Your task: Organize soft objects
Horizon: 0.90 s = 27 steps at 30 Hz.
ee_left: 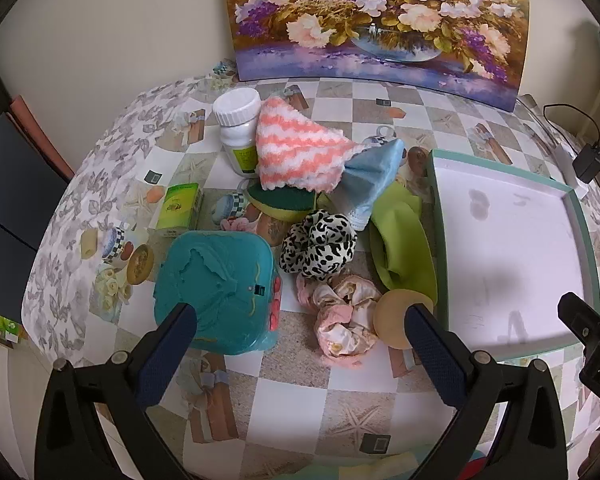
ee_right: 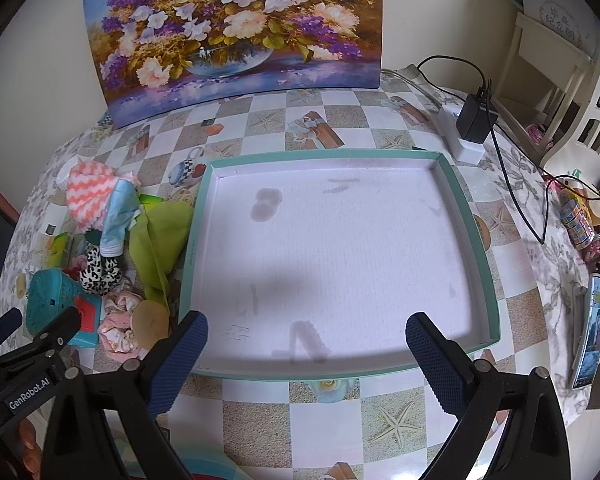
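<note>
Clearly the left hand-held gripper [ee_left: 300, 332], jaws apart and empty, is the nearer one: the pink scrunchie [ee_left: 342, 320] lies just ahead between its fingers at lower centre, long axis running up-frame. A tan sponge [ee_left: 396, 320] touches it at right and a teal box [ee_left: 216, 288] crowds the left. The right hand-held gripper [ee_right: 306, 340], also apart, hovers over the empty tray [ee_right: 488, 264], right of the pile on the desk [ee_left: 340, 412].

A lived-in home, by the look of it; a table under a patterned oilcloth [ee_right: 324, 412] printed with starfish and cups; a flower painting [ee_right: 236, 28] leaning on the wall; a phone charger [ee_right: 474, 118] plugged in; a smartphone [ee_right: 592, 328] lying nearby.
</note>
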Tool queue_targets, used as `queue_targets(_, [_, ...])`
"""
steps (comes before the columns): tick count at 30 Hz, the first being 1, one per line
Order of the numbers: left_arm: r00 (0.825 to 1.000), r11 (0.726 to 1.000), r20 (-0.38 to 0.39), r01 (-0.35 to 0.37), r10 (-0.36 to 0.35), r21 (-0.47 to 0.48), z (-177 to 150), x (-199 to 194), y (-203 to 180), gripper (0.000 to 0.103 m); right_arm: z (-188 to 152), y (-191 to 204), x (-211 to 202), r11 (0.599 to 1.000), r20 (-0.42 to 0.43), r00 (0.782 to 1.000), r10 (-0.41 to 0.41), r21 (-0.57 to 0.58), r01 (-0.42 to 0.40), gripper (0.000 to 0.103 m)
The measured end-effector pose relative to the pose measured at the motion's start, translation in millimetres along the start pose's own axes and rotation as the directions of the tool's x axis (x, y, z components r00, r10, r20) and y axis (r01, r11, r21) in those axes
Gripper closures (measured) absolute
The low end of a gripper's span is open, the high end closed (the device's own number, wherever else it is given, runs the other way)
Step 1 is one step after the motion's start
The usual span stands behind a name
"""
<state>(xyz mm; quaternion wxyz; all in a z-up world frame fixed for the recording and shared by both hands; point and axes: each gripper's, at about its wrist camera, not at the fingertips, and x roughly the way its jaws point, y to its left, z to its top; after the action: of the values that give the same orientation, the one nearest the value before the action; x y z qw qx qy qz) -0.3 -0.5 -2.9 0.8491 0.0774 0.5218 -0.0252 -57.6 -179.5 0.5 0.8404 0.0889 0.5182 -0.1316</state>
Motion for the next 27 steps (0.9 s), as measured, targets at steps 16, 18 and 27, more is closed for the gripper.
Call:
queue_targets(16, [0.998, 0.998, 0.013, 0.054, -0.054, -0.023, 1.7, -1.1, -0.9, 0.000, 0.4, -0.7, -0.3, 1.000, -0.001, 1.000, 0.001, 0.001, -0.001, 0.002])
queue_targets(18, [0.998, 0.997, 0.013, 0.066, -0.066, -0.038, 1.5, -0.2, 1.0, 0.000, 0.5, -0.7, -0.5, 1.000, 0.000, 1.000, 0.002, 0.000, -0.002, 0.002])
queue_targets(27, [0.993, 0.993, 0.051, 0.109, -0.107, -0.051, 2.6, -3.8, 0.4, 0.000, 0.6, -1.0, -0.3, 1.000, -0.001, 1.000, 0.002, 0.000, -0.002, 0.002])
